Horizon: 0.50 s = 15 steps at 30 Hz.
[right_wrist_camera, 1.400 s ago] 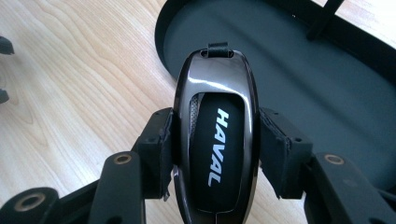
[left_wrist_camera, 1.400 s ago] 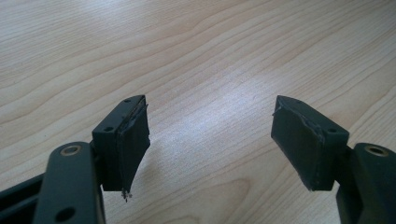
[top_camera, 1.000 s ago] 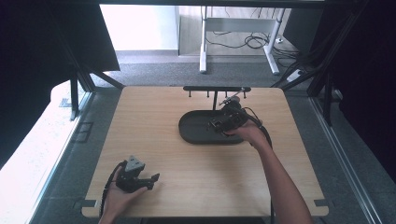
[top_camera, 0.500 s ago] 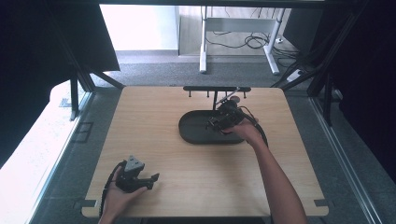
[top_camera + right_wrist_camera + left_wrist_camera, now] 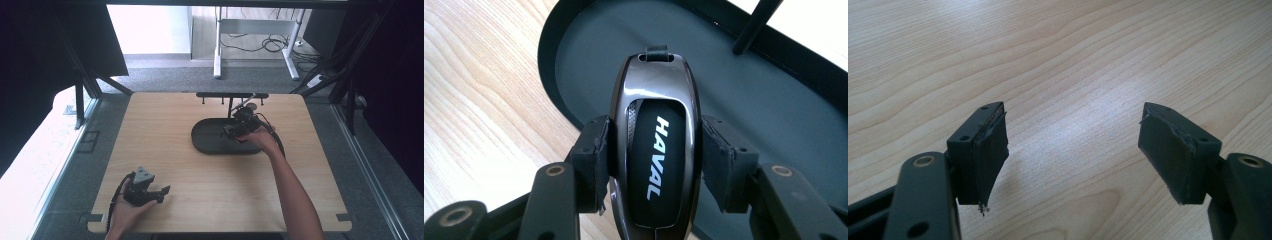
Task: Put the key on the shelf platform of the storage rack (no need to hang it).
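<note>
**Editor:** Pale wood bench, grey floor beyond it. What is going on here?

**Stringer:** A person is working two hand-held tools. The right gripper is holding a dark, glossy key fob lettered HAVAL, with its fingers clamped on the fob's two long sides. The fob is hanging over a black oval tray, close to a curved stretch of the rim. I cannot tell whether it is touching the tray floor.

**Editor:** And the other hand?

**Stringer:** The left gripper is resting on the bench at the near left corner, well apart from the tray. Its fingers are standing apart with nothing but bare wood between them.

**Editor:** What step are you reading into it?

**Stringer:** Low over the tray like that, I am judging it as laying the fob down. The hook rail standing behind the tray is the other candidate.

**Editor:** How is it done well?

**Stringer:** By carrying the fob in from the rim, over the flat middle and clear of the post. Then by lowering until its back is lying on the tray before the fingers are parting, since that slick shell looks ready to skid. If hanging is the aim, the small loop at the far end is what must meet a hook
</note>
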Tool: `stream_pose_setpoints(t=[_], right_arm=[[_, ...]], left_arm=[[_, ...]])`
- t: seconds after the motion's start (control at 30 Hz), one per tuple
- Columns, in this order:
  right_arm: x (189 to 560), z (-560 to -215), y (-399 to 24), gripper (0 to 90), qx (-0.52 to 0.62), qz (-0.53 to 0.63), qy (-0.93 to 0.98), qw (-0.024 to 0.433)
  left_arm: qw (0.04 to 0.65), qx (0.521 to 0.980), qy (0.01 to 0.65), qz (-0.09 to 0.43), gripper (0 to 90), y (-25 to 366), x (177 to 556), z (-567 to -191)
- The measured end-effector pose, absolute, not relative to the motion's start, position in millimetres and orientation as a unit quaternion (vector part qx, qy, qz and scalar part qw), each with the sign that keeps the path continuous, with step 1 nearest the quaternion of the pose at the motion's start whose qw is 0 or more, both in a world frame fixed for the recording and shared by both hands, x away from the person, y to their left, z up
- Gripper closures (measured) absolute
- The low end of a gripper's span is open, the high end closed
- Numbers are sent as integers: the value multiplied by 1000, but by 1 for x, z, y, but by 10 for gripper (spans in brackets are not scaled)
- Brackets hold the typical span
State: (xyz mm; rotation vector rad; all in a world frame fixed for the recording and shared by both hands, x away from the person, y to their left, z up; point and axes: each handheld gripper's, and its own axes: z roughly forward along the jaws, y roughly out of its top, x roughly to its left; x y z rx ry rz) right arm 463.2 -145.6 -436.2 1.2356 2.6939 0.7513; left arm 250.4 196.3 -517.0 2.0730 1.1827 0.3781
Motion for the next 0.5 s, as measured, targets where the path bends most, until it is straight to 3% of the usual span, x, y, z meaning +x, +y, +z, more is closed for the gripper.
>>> stream_pose_setpoints(t=[0.5], right_arm=[[474, -447, -149, 494, 421, 233, 875, 47]], left_arm=[[352, 803, 459, 145, 282, 196, 250, -518]])
